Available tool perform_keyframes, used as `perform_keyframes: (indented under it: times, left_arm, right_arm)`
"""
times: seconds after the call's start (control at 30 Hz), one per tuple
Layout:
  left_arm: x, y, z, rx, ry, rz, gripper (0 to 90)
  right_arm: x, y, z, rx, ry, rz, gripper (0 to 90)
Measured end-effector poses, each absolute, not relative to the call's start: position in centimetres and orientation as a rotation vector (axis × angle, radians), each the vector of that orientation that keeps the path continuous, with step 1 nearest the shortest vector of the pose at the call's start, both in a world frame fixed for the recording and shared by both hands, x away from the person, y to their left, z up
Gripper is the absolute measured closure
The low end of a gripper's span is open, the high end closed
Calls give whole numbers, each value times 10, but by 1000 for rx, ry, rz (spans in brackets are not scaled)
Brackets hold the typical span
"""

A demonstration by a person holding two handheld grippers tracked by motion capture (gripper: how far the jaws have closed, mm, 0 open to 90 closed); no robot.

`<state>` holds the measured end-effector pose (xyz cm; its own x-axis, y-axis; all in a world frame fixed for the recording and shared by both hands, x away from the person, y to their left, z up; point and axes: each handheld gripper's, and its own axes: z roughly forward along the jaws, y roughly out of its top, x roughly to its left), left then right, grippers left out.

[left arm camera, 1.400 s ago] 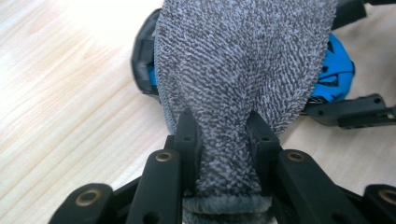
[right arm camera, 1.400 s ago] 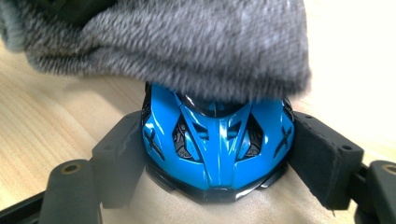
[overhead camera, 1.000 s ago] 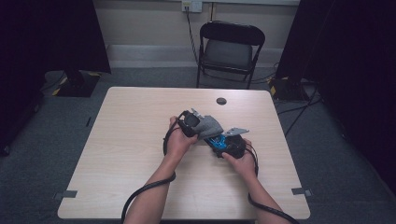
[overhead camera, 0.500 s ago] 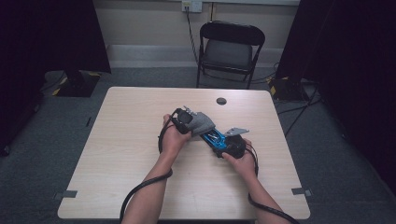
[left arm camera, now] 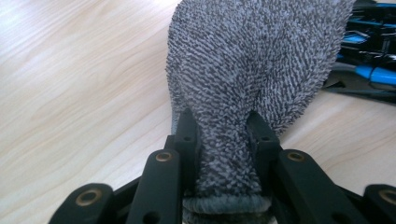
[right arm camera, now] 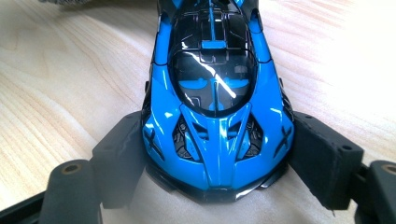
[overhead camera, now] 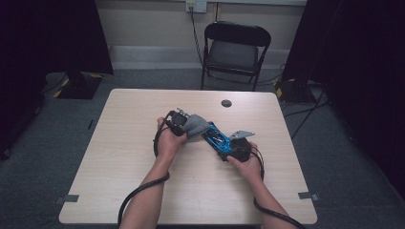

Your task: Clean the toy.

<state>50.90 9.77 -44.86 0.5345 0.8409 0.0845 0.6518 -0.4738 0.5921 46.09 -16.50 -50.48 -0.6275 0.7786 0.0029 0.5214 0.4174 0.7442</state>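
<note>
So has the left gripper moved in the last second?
Yes. The left gripper, shut on the grey cloth, has shifted leftward, away from the black disc on the table, toward the table's left edge.

— What do the jaws hold?
— A glossy blue toy car (right arm camera: pixel 217 107), black-canopied, low over the table's middle; a grey looped-pile cloth (left arm camera: pixel 243 84) bunched against its far end.

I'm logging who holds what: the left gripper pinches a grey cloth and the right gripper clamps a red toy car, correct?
Not quite: the toy car is blue, not red, as the right gripper view shows it between the right gripper jaws. The rest stands: the left gripper pinches the grey cloth.
</note>
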Motion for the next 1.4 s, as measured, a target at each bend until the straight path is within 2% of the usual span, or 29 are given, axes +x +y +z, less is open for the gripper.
perform_keyframes:
  times: [0.37, 0.63, 0.93, 1.4]
  left_arm:
    - [499, 129, -446, 2234, 1258, 497, 710]
    - [486, 133, -437, 2181, 1228, 468, 710]
    - [472, 112, -426, 2161, 1134, 440, 709]
    - [454, 64, -427, 2261, 953, 413, 709]
  right_arm:
    - [461, -165, -505, 1118, 2334, 1043, 238]
    - [461, -165, -505, 1119, 2335, 1043, 238]
    - [461, -165, -505, 1118, 2335, 1043, 238]
    - [461, -165, -505, 1118, 2335, 1042, 238]
